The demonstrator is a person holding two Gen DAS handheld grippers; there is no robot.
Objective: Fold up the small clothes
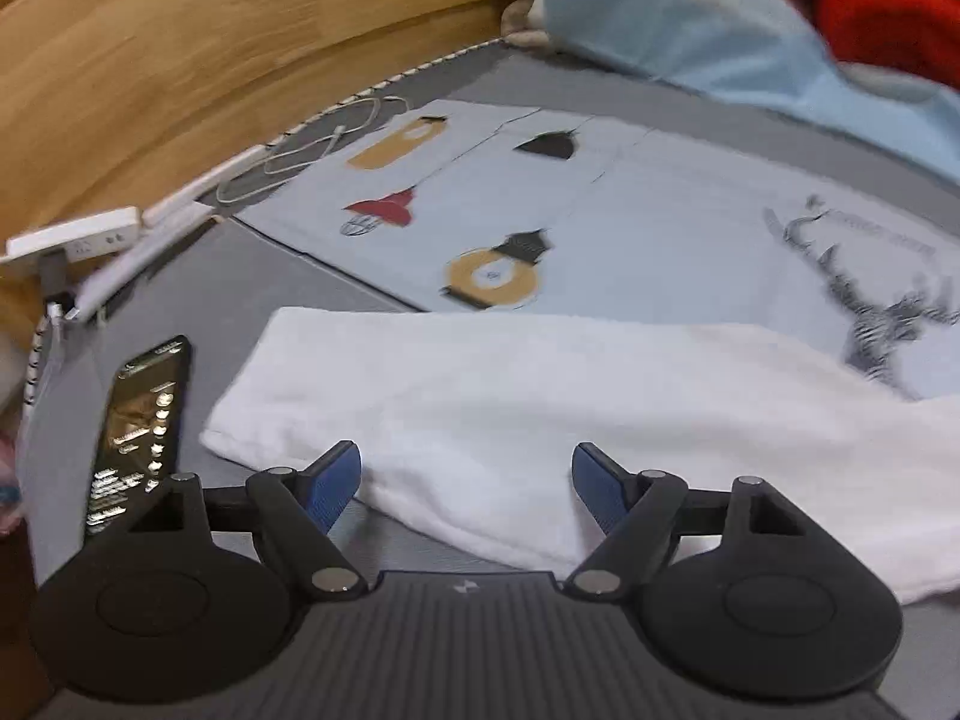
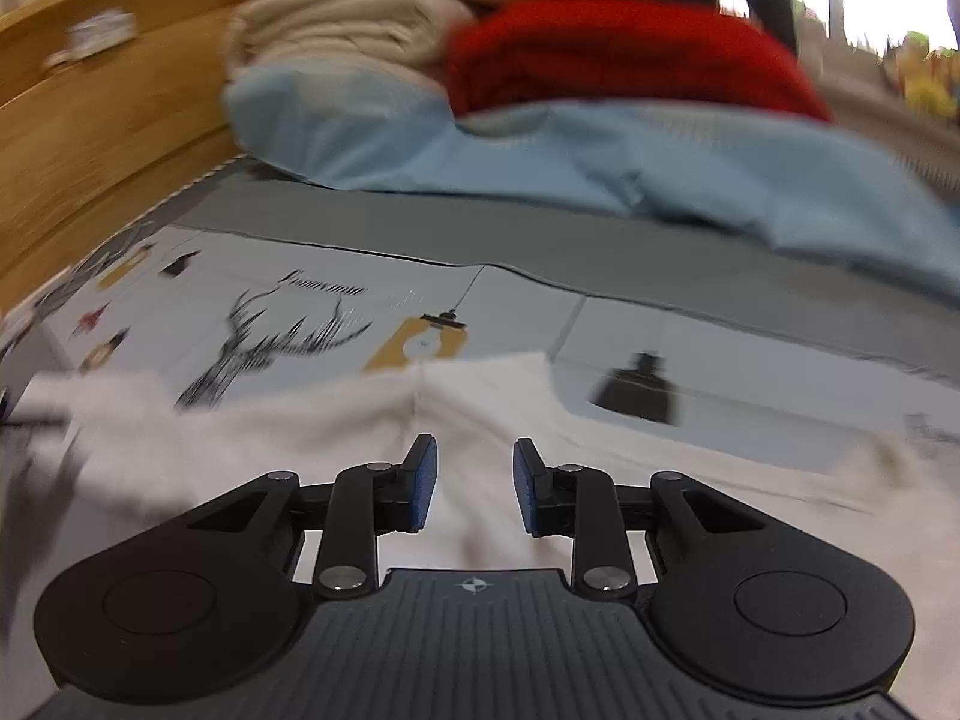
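— Jaws on the left gripper [image 1: 467,483] are spread wide, nothing between the blue pads [image 1: 336,483]. What is made of that?

— Nothing is held there. The white garment [image 1: 540,420] is seen lying just beyond and partly under the fingertips, its folded edge laid across the grey mat [image 1: 270,276]. Such a wide gap is probably kept so that a thick doubled edge can be taken in next.

— And the right gripper [image 2: 475,483]?

— Its jaws are set much closer, but a gap is plainly left between the pads and no cloth is pinched there. The pale garment [image 2: 480,396] is spread beneath and ahead of it, with a seam running up the middle. The view is blurred, so finer detail cannot be told.

— Why is the garment placed where it is?

— It is laid flat on the printed cloth [image 1: 540,210] with the lanterns and stag, likely so a clean, level surface is given for folding. The heap of bedding, light-blue sheet [image 1: 720,30] and red fabric [image 1: 888,18], is kept well apart at the far end, so the working patch is not crowded.

— Anything to be minded nearby?

— A phone [image 1: 141,426] is lying just beside the garment's left end, and a white cable [image 1: 300,150] and power strip [image 1: 78,237] are kept along the wooden board [image 1: 180,60]. Snagging there could be risked.
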